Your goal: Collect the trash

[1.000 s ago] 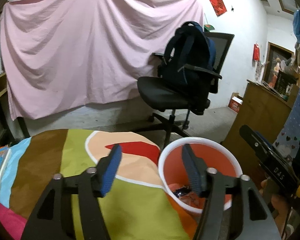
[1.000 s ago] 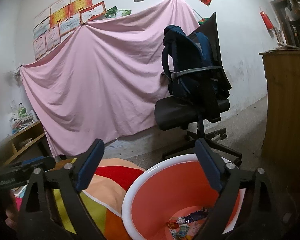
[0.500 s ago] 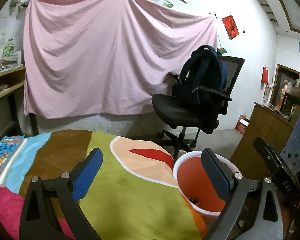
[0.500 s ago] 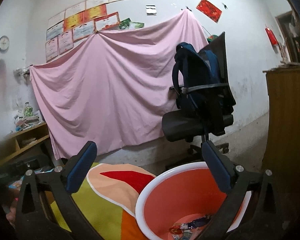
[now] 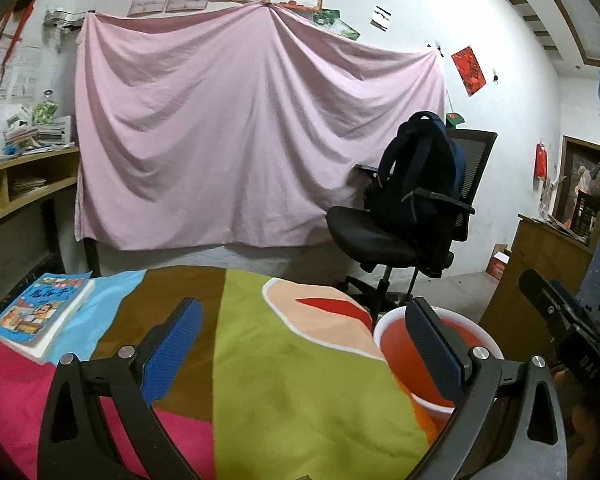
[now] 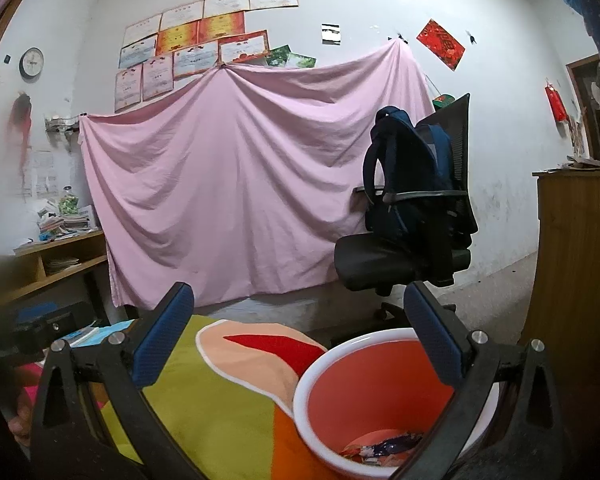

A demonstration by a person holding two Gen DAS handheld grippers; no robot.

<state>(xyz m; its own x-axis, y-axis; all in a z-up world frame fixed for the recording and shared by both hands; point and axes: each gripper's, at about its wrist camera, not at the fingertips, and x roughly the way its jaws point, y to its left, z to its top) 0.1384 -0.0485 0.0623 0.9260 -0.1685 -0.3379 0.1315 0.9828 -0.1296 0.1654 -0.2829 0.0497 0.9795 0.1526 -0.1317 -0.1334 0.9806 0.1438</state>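
Left hand-held gripper [image 5: 302, 346] jaws wide apart, nothing between them; right hand-held gripper [image 6: 298, 334] likewise spread and empty. Wrappers [image 6: 384, 446] sit at the bottom of the red bin [image 6: 364, 384], beside the colourful-cloth bench [image 5: 292, 392]. No loose trash visible on the cloth; only a book [image 5: 40, 314]. Task looks about done.

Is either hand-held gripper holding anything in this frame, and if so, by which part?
Nothing is held. The left hand-held gripper and the right hand-held gripper are both open with nothing between their pads; wrappers lie in the orange bin.
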